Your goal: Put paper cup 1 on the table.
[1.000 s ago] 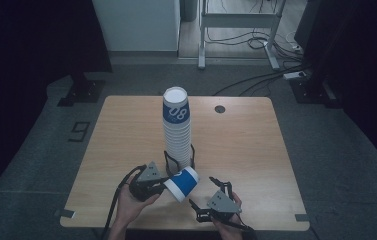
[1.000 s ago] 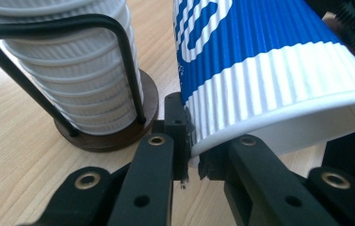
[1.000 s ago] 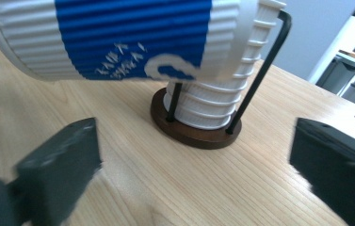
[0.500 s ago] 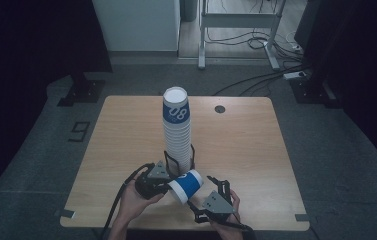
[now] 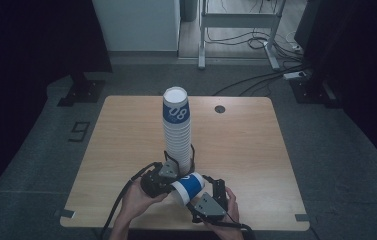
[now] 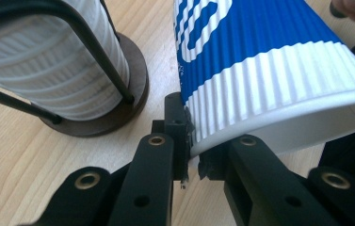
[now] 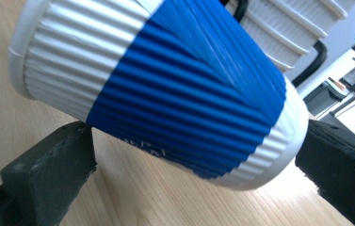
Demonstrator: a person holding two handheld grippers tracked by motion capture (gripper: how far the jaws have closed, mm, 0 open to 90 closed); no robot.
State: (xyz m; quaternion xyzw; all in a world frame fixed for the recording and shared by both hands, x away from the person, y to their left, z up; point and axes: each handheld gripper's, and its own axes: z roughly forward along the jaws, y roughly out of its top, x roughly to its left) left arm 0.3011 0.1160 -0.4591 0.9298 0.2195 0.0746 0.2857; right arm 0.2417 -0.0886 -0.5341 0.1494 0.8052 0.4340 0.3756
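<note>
Wooden table (image 5: 126, 150) | grey carpet (image 5: 36, 150) | left fingers (image 6: 180, 136) pinch cup (image 6: 269, 70) rim | right fingers (image 7: 34, 174) spread

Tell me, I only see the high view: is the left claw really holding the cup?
Observer: Yes. The left gripper view shows the left claw pinching the cup by its rim.
Operator: And the right claw?
Observer: The right gripper view shows the right claw open, with one jaw on each side of the tilted cup.
Operator: What keeps the stack up?
Observer: The stack stands in a black wire holder on a round dark base.
</note>
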